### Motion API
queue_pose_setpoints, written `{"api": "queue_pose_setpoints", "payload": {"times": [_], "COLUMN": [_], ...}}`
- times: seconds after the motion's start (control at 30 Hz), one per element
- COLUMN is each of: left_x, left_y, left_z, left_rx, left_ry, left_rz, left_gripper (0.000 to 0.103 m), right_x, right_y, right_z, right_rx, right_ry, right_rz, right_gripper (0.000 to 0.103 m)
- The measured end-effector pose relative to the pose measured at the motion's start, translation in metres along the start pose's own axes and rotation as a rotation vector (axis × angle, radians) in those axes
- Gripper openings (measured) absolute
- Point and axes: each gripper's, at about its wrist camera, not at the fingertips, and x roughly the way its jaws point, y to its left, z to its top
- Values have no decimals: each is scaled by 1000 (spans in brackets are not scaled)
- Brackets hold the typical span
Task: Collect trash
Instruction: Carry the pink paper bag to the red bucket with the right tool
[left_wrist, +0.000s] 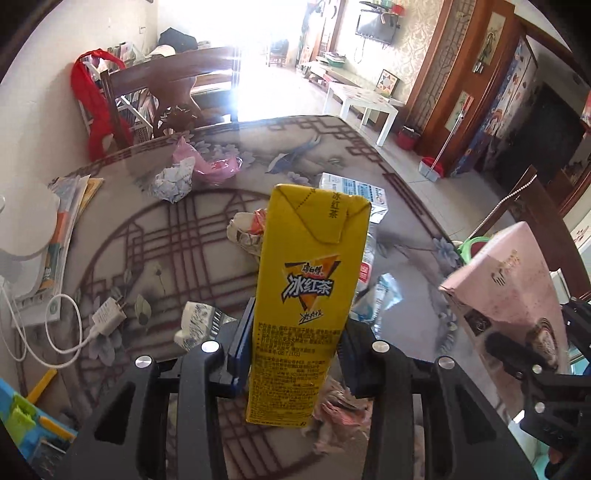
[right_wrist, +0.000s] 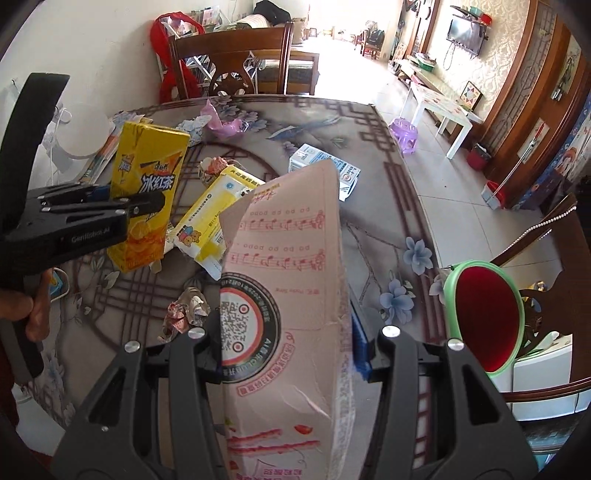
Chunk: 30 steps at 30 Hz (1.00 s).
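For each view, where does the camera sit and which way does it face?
Left wrist: on the left hand-held gripper, looking down at the table; its jaws clamp a yellow tea carton.
Right wrist: on the right hand-held gripper, facing likewise; holds a pink carton; a hand shows.
Shared: both cartons, table, green bin.

"冰红茶" on the yellow carton (left_wrist: 308, 295); "GenRobot.AI" on the left gripper (right_wrist: 146, 206).
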Motion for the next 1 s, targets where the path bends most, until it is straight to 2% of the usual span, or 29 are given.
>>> {"api": "queue_pose_setpoints", "payload": {"times": [0.3,0.53,1.0], "left_x": [-10,-18,-15], "left_y": [-20,-49,-132], "left_z": [-8,-4,7], "left_rx": [3,33,137], "left_ry": [-2,-19,-49], "left_rz": [-2,-3,34], "left_gripper": [36,36,36], "right_x": [-10,-13,-5], "right_y": [-7,-25,-100], "right_z": [-3,-5,-19], "right_rx": [-12,8,79], "right_ry": [-37,-53,-34], "right_rz": [-39,-48,-87], "right_gripper": [48,48,48]}}
